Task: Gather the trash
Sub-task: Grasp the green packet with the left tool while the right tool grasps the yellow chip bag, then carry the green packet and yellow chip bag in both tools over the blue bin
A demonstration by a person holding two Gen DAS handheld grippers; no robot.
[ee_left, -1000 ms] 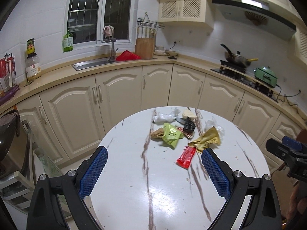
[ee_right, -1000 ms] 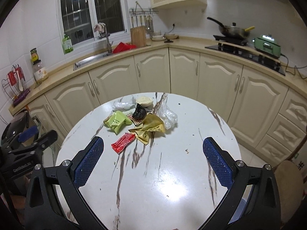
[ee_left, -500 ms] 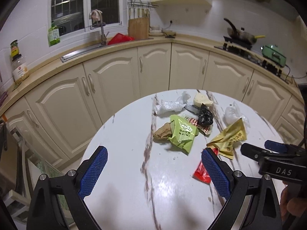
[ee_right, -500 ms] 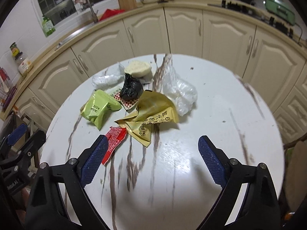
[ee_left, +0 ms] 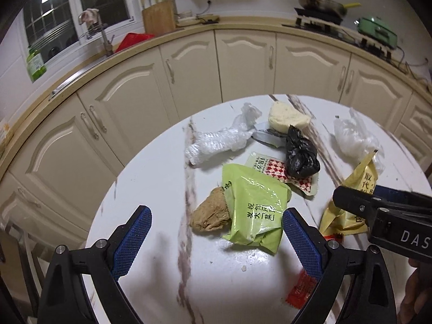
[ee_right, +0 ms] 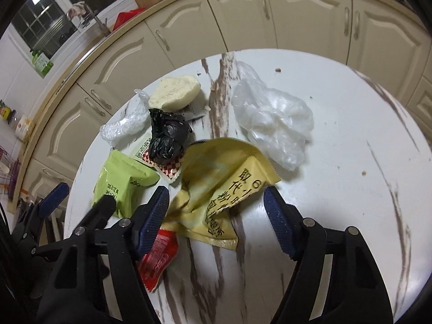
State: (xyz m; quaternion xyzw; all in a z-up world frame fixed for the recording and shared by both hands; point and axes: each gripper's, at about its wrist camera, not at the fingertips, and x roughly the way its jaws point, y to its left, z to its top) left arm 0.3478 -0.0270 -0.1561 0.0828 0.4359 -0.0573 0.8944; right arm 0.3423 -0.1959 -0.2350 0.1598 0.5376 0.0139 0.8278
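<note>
My right gripper [ee_right: 216, 202] has just been closing around the yellow wrapper [ee_right: 216, 178] on the table [ee_right: 351, 135], not squeezing yet. My left gripper [ee_left: 216, 229] is staying wide open over the green packet [ee_left: 253, 210].

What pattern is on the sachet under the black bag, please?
Red-and-white checks on the sachet, clearest in the left wrist view.

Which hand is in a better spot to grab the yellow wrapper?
Probably the right. The right hand-held gripper has been closing, with the yellow wrapper between its open fingers. The left hand-held gripper faces the green packet.
</note>
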